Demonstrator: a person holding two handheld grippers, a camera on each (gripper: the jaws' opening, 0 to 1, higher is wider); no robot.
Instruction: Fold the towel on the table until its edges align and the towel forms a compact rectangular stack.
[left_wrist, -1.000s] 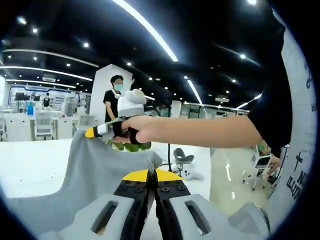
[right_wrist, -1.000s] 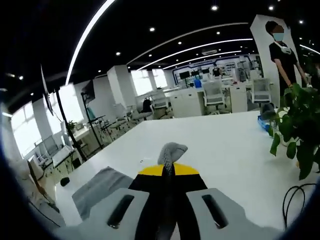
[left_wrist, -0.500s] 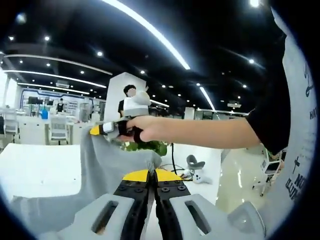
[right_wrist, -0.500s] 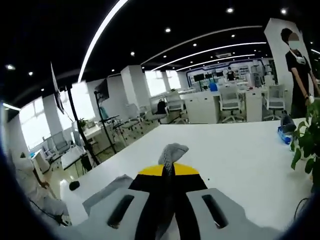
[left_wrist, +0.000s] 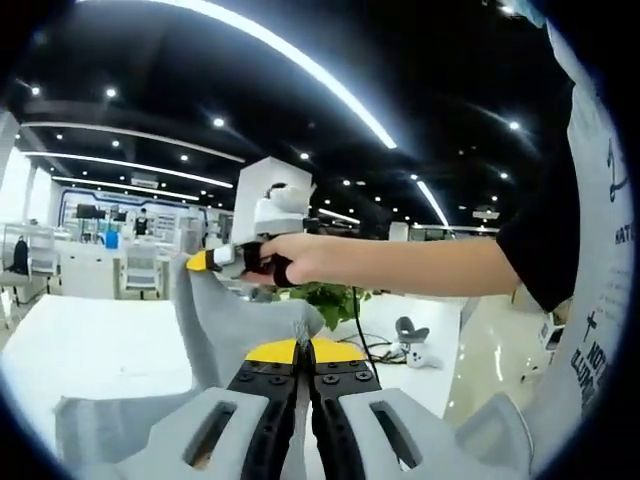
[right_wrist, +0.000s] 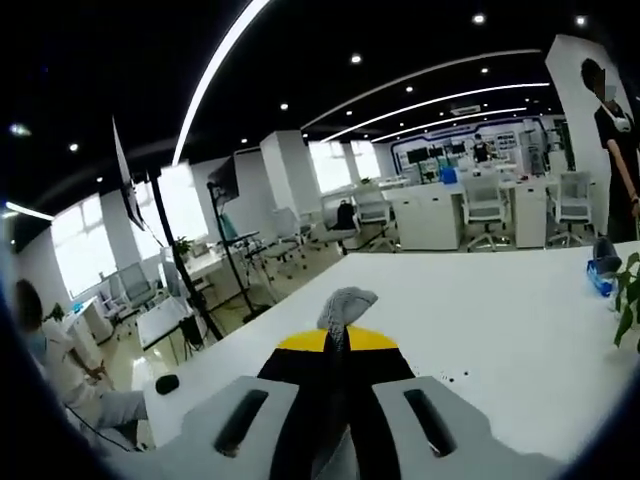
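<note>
In the left gripper view, the left gripper (left_wrist: 303, 345) is pinching the grey towel (left_wrist: 225, 320) with jaws closed, cloth hanging above the white table (left_wrist: 90, 345); beyond, a hand is holding the right gripper (left_wrist: 205, 261), clamping the towel's upper corner; the right gripper view is showing that tuft nipped between closed jaws, with office desks (right_wrist: 440, 205) far behind.
</note>
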